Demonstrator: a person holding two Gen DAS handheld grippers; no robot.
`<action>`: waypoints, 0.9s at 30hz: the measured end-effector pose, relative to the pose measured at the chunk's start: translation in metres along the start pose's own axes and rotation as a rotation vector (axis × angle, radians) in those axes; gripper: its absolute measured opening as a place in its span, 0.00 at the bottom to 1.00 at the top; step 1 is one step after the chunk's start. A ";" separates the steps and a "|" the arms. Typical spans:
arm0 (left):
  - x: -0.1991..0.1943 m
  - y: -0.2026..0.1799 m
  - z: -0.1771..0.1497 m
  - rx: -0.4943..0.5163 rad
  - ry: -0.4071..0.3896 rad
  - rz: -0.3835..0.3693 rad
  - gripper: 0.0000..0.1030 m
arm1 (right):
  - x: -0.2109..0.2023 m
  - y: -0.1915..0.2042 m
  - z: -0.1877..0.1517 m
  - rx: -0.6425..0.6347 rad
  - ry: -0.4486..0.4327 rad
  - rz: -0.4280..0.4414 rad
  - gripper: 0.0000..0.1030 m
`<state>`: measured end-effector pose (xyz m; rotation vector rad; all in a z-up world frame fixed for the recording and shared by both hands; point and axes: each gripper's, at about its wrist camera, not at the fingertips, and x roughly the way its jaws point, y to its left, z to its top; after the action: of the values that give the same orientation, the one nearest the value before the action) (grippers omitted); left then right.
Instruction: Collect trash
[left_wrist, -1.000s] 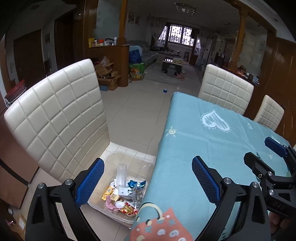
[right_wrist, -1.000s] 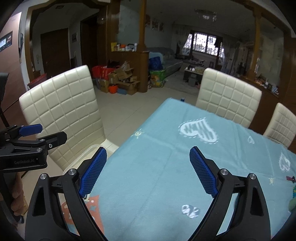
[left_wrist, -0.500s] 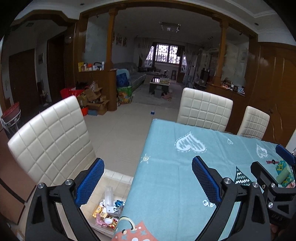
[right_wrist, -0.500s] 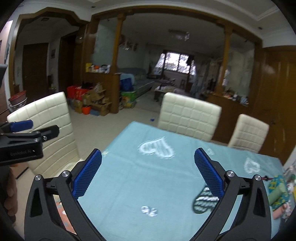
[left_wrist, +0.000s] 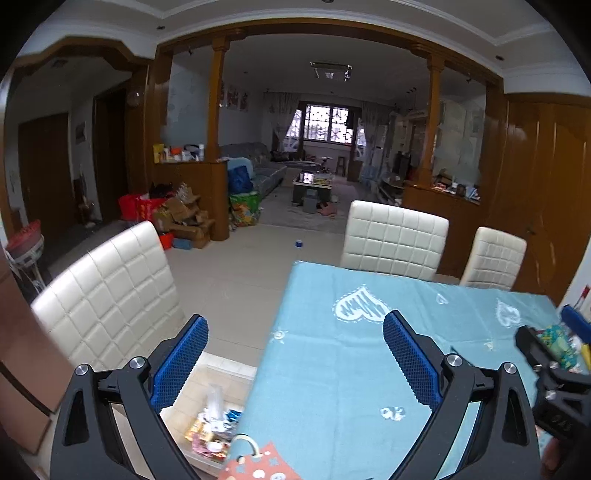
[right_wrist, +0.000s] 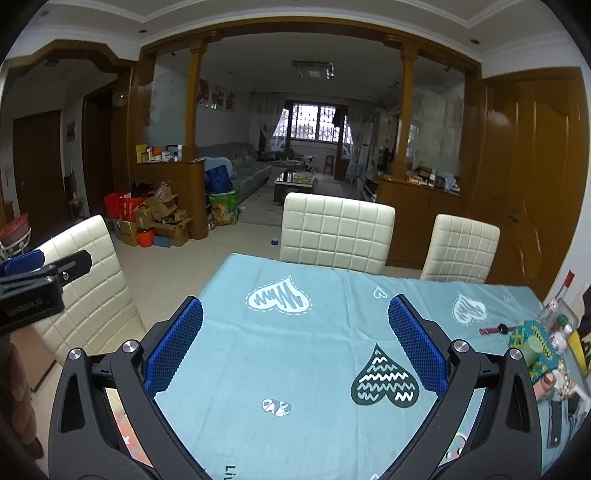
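We read "GenRoboAI" (faint, blurred) on the body of the left gripper (right_wrist: 31, 291) at the edge of the right wrist view. On the tablecloth (right_wrist: 295, 350) hem near the bottom edge, the letters "Li" begin a word that is cut off. Nothing else is legible to us.

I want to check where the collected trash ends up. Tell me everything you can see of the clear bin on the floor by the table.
The clear plastic bin sits on the tiled floor, low in the left wrist view, between the cream quilted chair and the edge of the blue tablecloth, which hides its right part. It is shallow, see-through and open-topped. Inside lies a blurred pile of colourful wrappers and something clear and upright. The open left gripper holds nothing.
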<state>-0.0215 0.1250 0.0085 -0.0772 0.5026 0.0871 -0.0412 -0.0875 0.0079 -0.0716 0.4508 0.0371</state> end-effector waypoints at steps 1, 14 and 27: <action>-0.002 -0.001 0.000 0.008 -0.007 0.009 0.91 | 0.000 -0.002 0.002 0.005 0.004 -0.001 0.97; -0.026 -0.010 0.002 0.052 -0.074 0.036 0.91 | -0.007 -0.010 0.005 0.059 0.010 0.026 0.97; -0.032 -0.018 -0.001 0.093 -0.096 0.029 0.91 | -0.015 -0.013 0.004 0.059 -0.025 0.014 0.97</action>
<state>-0.0480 0.1049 0.0242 0.0256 0.4116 0.0953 -0.0524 -0.1008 0.0194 -0.0100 0.4274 0.0388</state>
